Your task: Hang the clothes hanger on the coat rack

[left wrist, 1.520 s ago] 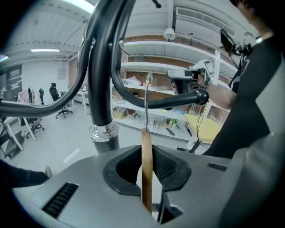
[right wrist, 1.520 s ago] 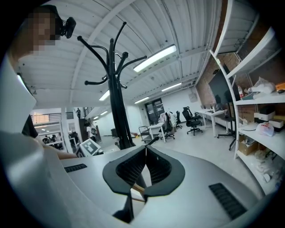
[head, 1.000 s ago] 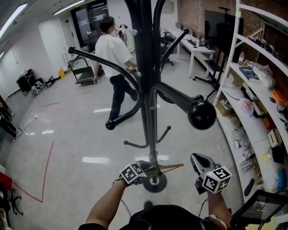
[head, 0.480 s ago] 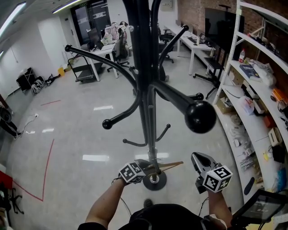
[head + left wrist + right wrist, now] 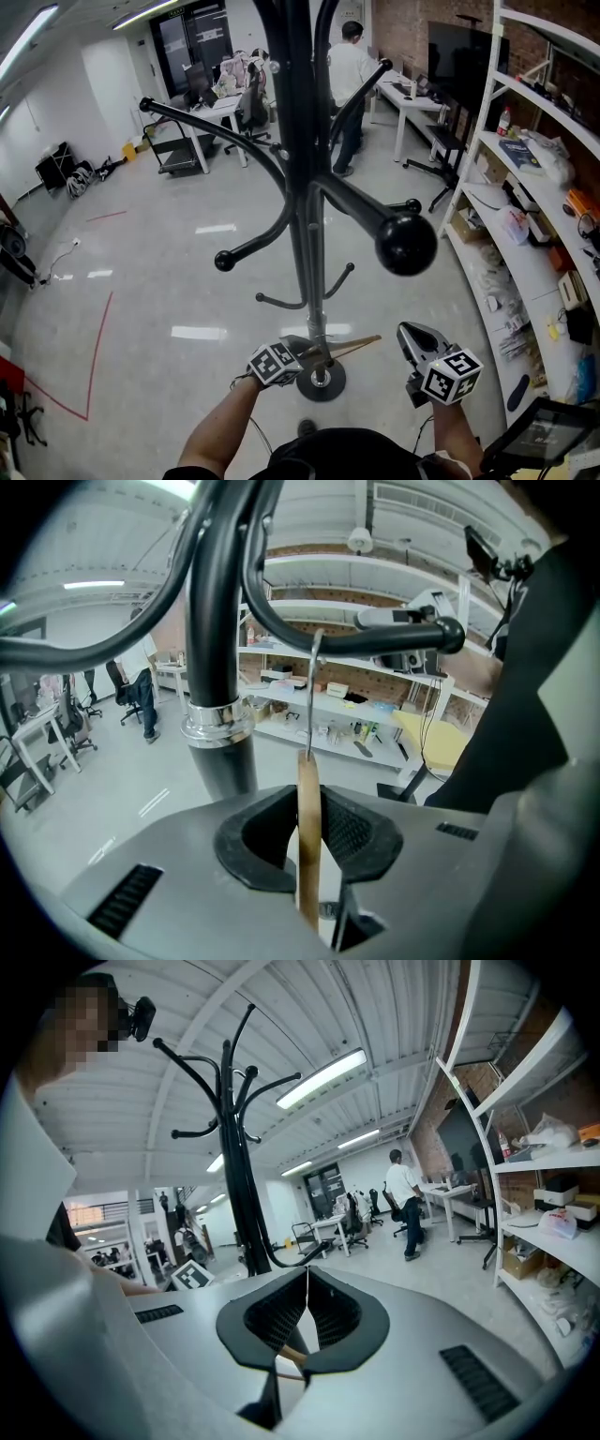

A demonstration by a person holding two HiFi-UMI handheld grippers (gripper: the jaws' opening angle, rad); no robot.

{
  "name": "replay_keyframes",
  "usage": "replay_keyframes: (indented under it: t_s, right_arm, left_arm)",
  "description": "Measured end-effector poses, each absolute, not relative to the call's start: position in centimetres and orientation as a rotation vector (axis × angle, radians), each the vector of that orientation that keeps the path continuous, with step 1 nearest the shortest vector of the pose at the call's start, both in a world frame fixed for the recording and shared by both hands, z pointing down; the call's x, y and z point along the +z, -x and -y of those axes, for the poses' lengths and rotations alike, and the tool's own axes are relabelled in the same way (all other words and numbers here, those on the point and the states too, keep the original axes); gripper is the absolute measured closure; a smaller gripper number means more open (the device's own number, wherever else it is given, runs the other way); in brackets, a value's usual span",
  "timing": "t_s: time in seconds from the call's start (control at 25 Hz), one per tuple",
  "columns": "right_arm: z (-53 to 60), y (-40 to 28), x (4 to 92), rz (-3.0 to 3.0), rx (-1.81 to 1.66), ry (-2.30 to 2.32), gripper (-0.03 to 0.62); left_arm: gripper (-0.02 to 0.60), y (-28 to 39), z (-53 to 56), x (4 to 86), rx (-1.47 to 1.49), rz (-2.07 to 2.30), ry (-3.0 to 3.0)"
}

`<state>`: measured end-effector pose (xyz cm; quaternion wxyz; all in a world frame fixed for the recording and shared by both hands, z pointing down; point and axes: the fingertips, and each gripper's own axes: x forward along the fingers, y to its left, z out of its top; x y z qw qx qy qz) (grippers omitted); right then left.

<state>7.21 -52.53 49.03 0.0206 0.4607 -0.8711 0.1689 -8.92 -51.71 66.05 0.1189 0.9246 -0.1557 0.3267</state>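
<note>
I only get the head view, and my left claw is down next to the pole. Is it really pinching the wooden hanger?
Observer: Yes. In the left gripper view the left claw is closed on the wooden hanger, which stands on edge between its pads.
Operator: Where's the hanger's metal hook?
Observer: The hook runs straight up from the wood. Its top curls at a black arm of the coat rack.
Operator: And my right claw?
Observer: The right gripper view shows the right claw shut, with nothing between its pads.
</note>
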Motion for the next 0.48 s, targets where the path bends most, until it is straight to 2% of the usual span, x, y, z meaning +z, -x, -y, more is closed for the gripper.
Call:
replay_keyframes:
  t_s: [0.32, 0.48]
  right_arm:
    - [52.2, -7.2, 48.9, 2.705, 0.524, -1.42, 0.588]
    - [52.2, -7.2, 48.6, 2.712, 0.517, -1.418, 0.588]
  left_arm:
    - [0.527, 9.2, 52.0, 65.0, 0.858, 0.505, -2.731]
    - [0.483, 10.1, 51.7, 64.4, 0.835, 0.535, -2.737]
